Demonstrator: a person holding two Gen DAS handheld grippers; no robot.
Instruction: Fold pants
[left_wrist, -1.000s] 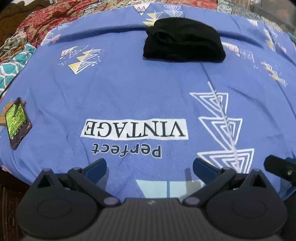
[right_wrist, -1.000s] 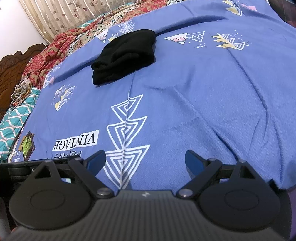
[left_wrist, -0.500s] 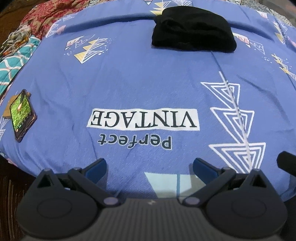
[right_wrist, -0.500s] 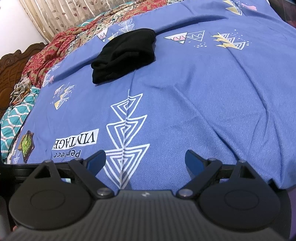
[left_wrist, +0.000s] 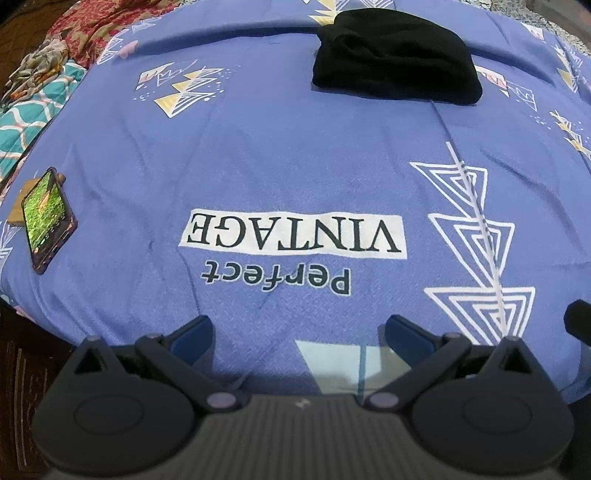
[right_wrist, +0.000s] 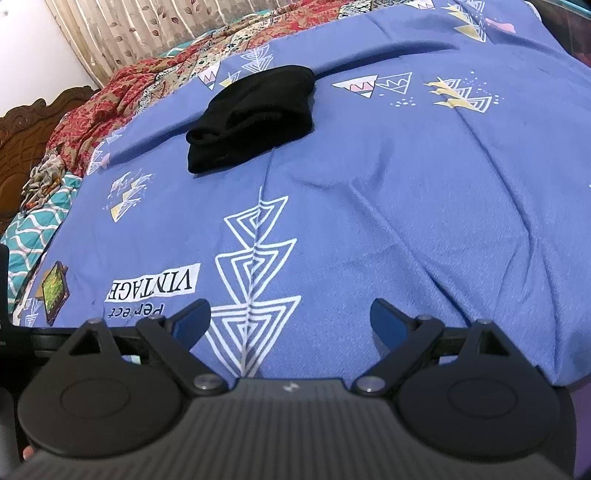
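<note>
The black pants (left_wrist: 397, 62) lie folded in a compact bundle at the far side of the blue bedsheet (left_wrist: 280, 155). They also show in the right wrist view (right_wrist: 255, 116), far and left of centre. My left gripper (left_wrist: 297, 332) is open and empty, low over the bed's near edge, far from the pants. My right gripper (right_wrist: 290, 321) is open and empty, also over the near edge, to the right of the left one.
A phone (left_wrist: 46, 219) with a lit screen lies at the bed's left edge, also in the right wrist view (right_wrist: 54, 290). Patterned red and teal blankets (right_wrist: 110, 107) are heaped at the far left. A carved wooden headboard (right_wrist: 22, 133) and curtains stand beyond.
My left gripper has moved forward and a little left over the bed, so the pants sit higher in its view. The right gripper has hardly moved. Both stay open.
</note>
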